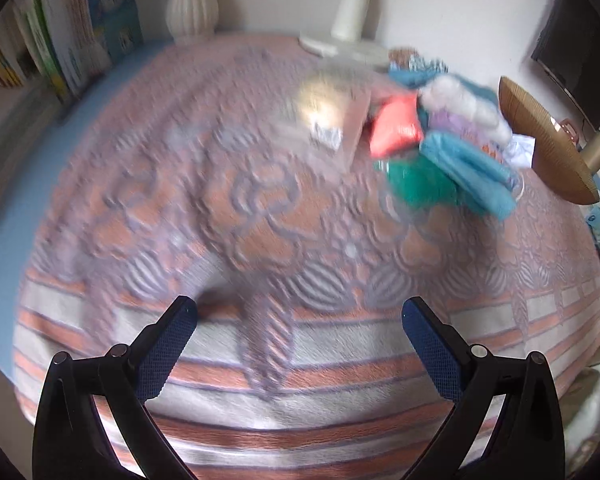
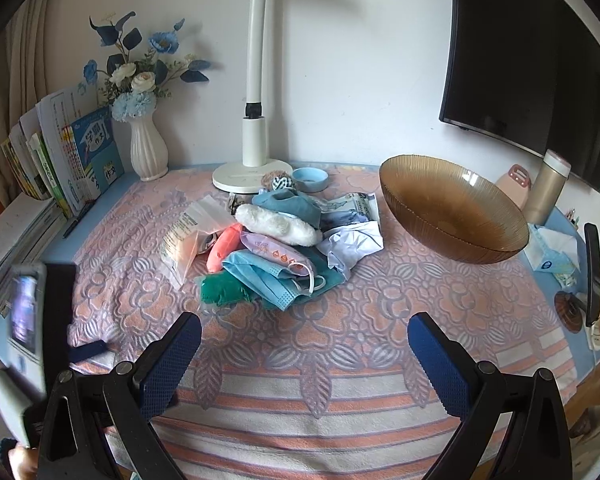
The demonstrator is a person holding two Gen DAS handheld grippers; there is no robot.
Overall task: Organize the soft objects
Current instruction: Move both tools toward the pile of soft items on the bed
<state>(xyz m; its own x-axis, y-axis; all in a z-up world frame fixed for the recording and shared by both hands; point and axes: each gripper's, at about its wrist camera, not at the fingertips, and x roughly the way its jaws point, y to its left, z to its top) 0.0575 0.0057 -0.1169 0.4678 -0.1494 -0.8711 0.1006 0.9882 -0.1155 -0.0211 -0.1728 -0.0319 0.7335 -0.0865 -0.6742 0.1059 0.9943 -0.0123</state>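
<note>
Both claws stand wide and hold nothing: the left gripper (image 1: pixel 299 312) and the right gripper (image 2: pixel 305 330) hover over the striped near edge of the patterned blanket (image 2: pixel 340 336) that covers the table. At the blanket's middle, nearer its far edge, lies the heap of soft objects (image 2: pixel 276 240): a blue face mask (image 2: pixel 260 276) at the front, a green pouch (image 2: pixel 224 290) at its left, an orange pouch (image 2: pixel 224 248), a white fluffy roll (image 2: pixel 278 224), a purple wipes packet (image 2: pixel 276 254), crumpled white paper (image 2: pixel 352 244) and a clear plastic bag (image 2: pixel 184 236) at the heap's left side. An amber glass bowl (image 2: pixel 452 212) sits tilted near the far right corner, apart from the heap. Along the far edge stand a white lamp base (image 2: pixel 252 170) and a white vase (image 2: pixel 148 152) of blue flowers; books (image 2: pixel 72 152) lean at the far left corner. The left wrist view is blurred.
</note>
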